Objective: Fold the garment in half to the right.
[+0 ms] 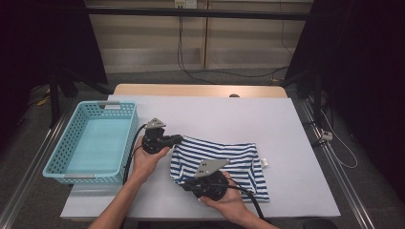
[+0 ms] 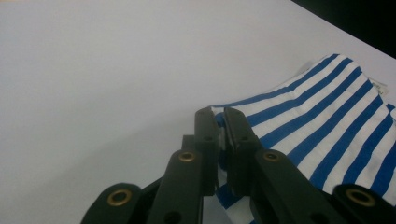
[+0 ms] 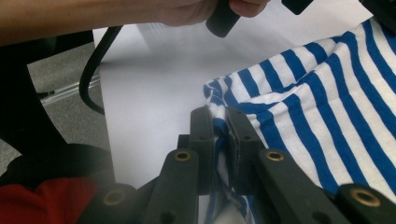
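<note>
A blue-and-white striped cloth (image 1: 239,160) lies on the white table top (image 1: 215,114), partly folded at its left side. My left gripper (image 1: 180,139) is shut on the cloth's upper left corner; in the left gripper view the jaws pinch the striped edge (image 2: 223,122). My right gripper (image 1: 184,181) is shut on the cloth's lower left corner, where striped fabric (image 3: 220,126) sits squeezed between the jaws. The cloth (image 2: 327,121) spreads away to the right of both grippers.
A light blue plastic basket (image 1: 90,143) stands at the table's left edge, beside my left hand. A small white tag (image 1: 265,163) sticks out at the cloth's right edge. In the right gripper view the other hand and its black cable (image 3: 93,65) are at top left.
</note>
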Tool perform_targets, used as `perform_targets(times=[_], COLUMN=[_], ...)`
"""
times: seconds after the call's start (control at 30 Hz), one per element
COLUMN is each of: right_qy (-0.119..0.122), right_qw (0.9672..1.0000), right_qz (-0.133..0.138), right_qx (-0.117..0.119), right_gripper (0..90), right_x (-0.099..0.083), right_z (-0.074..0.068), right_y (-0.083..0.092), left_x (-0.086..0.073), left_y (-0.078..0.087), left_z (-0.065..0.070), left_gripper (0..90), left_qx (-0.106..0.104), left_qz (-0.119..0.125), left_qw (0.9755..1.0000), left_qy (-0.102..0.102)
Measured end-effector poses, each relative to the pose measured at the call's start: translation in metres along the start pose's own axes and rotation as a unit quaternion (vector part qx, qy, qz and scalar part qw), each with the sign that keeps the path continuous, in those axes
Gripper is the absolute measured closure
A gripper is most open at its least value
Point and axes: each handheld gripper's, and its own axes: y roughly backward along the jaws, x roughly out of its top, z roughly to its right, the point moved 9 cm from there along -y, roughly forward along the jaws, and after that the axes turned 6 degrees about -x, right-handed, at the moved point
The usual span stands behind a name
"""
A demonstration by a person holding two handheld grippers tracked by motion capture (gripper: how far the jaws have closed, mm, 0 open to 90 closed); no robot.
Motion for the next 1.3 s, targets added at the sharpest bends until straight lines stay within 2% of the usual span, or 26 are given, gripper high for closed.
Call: perform_targets(times=[0.03, 0.13, 0.17, 0.23, 0.27, 0.3, 0.37, 0.4, 0.5, 0.57, 0.63, 0.67, 0.7, 0.73, 0.9, 0.93, 0.97, 1.0, 1.03, 1.07, 1.13, 1.17, 1.2, 1.23, 1.27, 1.3], right_qy=[0.008, 0.008, 0.01, 0.007, 0.009, 0.008, 0.01, 0.011, 0.009, 0.01, 0.009, 0.007, 0.008, 0.007, 0.007, 0.008, 0.01, 0.01, 0.007, 0.01, 0.012, 0.011, 0.012, 0.008, 0.008, 0.009], right_qw=[1.0, 1.0, 0.9999, 0.9999, 0.9999, 0.9999, 0.9998, 0.9998, 0.9997, 0.9996, 0.9995, 0.9995, 0.9995, 0.9995, 0.9993, 0.9992, 0.9991, 0.999, 0.999, 0.9991, 0.9991, 0.999, 0.9988, 0.9988, 0.9987, 0.9986], right_qz=[-0.001, 0.003, 0.005, 0.008, 0.009, 0.011, 0.015, 0.016, 0.024, 0.028, 0.031, 0.03, 0.031, 0.031, 0.036, 0.038, 0.04, 0.042, 0.043, 0.042, 0.041, 0.044, 0.047, 0.049, 0.049, 0.051], right_qx=[0.0, -0.001, -0.001, -0.002, -0.001, -0.003, -0.002, -0.001, -0.002, -0.003, -0.003, -0.002, -0.001, 0.001, 0.003, 0.003, 0.002, 0.001, 0.003, 0.002, 0.003, 0.005, 0.006, 0.007, 0.007, 0.007], right_gripper=[83.2, 83.2, 83.3, 83.3, 83.3, 83.3, 83.5, 83.6, 83.6, 83.6, 83.6, 83.6, 83.6, 83.6, 83.6, 83.6, 83.6, 83.6, 83.7, 83.6, 83.6, 83.6, 83.6, 83.6, 83.7, 83.7], right_x=[0.0, 0.003, 0.004, 0.006, 0.007, 0.008, 0.01, 0.012, 0.017, 0.019, 0.021, 0.021, 0.022, 0.022, 0.028, 0.03, 0.032, 0.033, 0.035, 0.036, 0.037, 0.039, 0.04, 0.042, 0.043, 0.045], right_z=[0.001, 0.001, 0.001, 0.002, 0.002, 0.002, 0.003, 0.004, 0.005, 0.007, 0.008, 0.008, 0.007, 0.006, 0.004, 0.004, 0.005, 0.005, 0.004, 0.003, 0.001, 0.0, 0.0, 0.0, 0.0, 0.0], right_y=[0.0, 0.001, 0.001, 0.002, 0.003, 0.004, 0.005, 0.006, 0.008, 0.009, 0.008, 0.008, 0.007, 0.007, 0.006, 0.007, 0.007, 0.007, 0.007, 0.007, 0.005, 0.005, 0.004, 0.004, 0.004, 0.004], left_x=[0.0, 0.004, 0.004, 0.008, 0.009, 0.011, 0.013, 0.015, 0.017, 0.019, 0.019, 0.02, 0.02, 0.02, 0.022, 0.023, 0.024, 0.024, 0.024, 0.025, 0.025, 0.025, 0.025, 0.027, 0.028, 0.031], left_y=[0.001, 0.001, 0.002, 0.002, 0.003, 0.004, 0.004, 0.003, 0.003, 0.003, 0.004, 0.004, 0.005, 0.006, 0.013, 0.013, 0.015, 0.016, 0.018, 0.019, 0.023, 0.023, 0.025, 0.025, 0.025, 0.027], left_z=[0.001, -0.001, -0.001, 0.0, 0.001, -0.001, 0.001, -0.001, -0.002, -0.005, -0.005, -0.005, -0.006, -0.005, -0.009, -0.007, -0.01, -0.008, -0.011, -0.01, -0.011, -0.011, -0.013, -0.013, -0.011, -0.012], left_gripper=[85.1, 85.1, 85.1, 85.1, 85.1, 85.1, 85.1, 85.1, 85.1, 85.1, 85.1, 85.1, 85.1, 85.2, 85.1, 85.2, 85.2, 85.1, 85.1, 85.2, 85.1, 85.1, 85.2, 85.2, 85.1, 85.1], left_qx=[-0.003, 0.0, 0.002, 0.0, -0.004, 0.001, -0.004, 0.003, 0.0, 0.012, 0.013, 0.011, 0.011, 0.011, 0.019, 0.015, 0.021, 0.019, 0.026, 0.027, 0.028, 0.029, 0.03, 0.03, 0.027, 0.029], left_qz=[-0.006, 0.006, 0.001, 0.013, 0.009, 0.009, 0.013, 0.01, 0.012, 0.016, 0.012, 0.015, 0.016, 0.017, 0.012, 0.018, 0.014, 0.013, 0.009, 0.012, 0.011, 0.015, 0.011, 0.015, 0.018, 0.021], left_qw=[1.0, 1.0, 1.0, 0.9999, 0.9999, 1.0, 0.9999, 0.9999, 0.9999, 0.9998, 0.9998, 0.9998, 0.9998, 0.9998, 0.9997, 0.9997, 0.9997, 0.9997, 0.9996, 0.9995, 0.9995, 0.9994, 0.9995, 0.9994, 0.9993, 0.9993], left_qy=[0.003, 0.005, -0.002, 0.003, 0.005, -0.003, 0.006, -0.005, 0.002, -0.002, -0.003, 0.003, 0.0, 0.006, -0.002, 0.008, -0.001, 0.009, -0.002, 0.005, 0.003, 0.009, 0.002, 0.005, 0.018, 0.012])
